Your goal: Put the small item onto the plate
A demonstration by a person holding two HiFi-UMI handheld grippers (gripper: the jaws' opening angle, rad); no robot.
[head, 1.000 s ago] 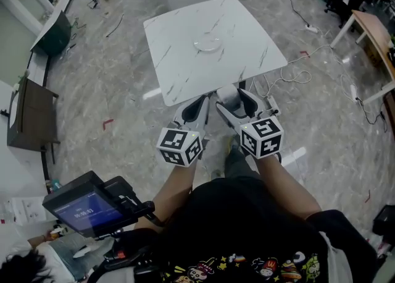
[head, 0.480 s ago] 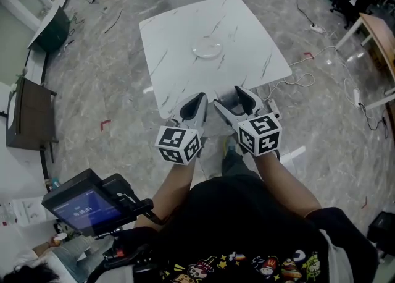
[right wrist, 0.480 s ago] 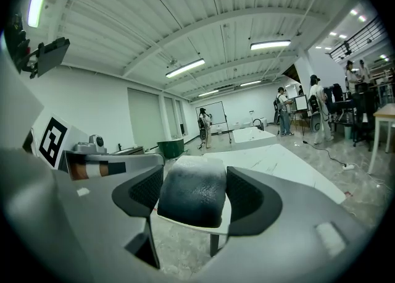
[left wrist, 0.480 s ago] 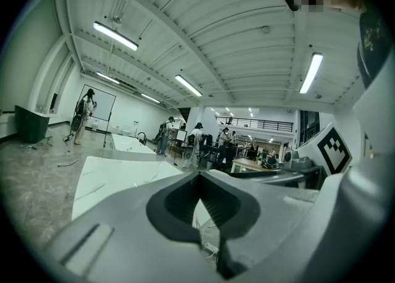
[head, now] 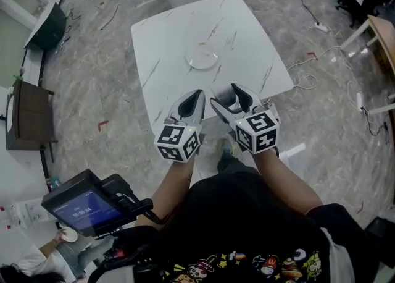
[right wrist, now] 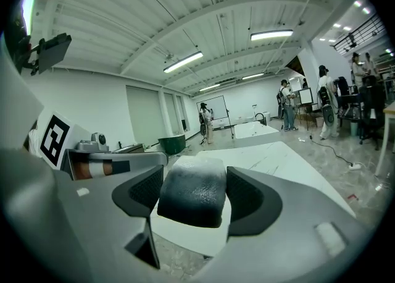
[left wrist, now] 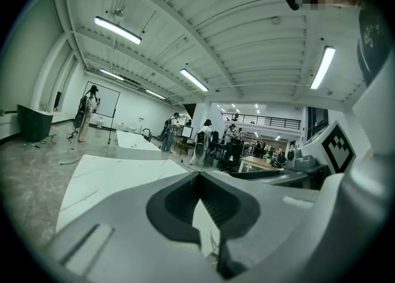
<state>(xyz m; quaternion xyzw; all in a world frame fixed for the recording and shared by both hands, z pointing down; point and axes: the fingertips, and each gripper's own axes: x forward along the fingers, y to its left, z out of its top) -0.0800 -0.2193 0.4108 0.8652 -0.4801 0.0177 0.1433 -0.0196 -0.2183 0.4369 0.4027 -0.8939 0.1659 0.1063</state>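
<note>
The right claw (head: 229, 94) gripped a small dark block (right wrist: 191, 198) between its jaws, over the near edge of the white desk (head: 162, 41). The left claw (head: 196, 95) was clenched on nothing just beside it. The plate (head: 202, 59) sat mid-desk, apart from both.

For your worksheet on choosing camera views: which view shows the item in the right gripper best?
The right gripper view: close up, the item sits between the right gripper's jaws, its dark textured face clear. The head view shows only a small pale part. The left gripper view misses it.
</note>
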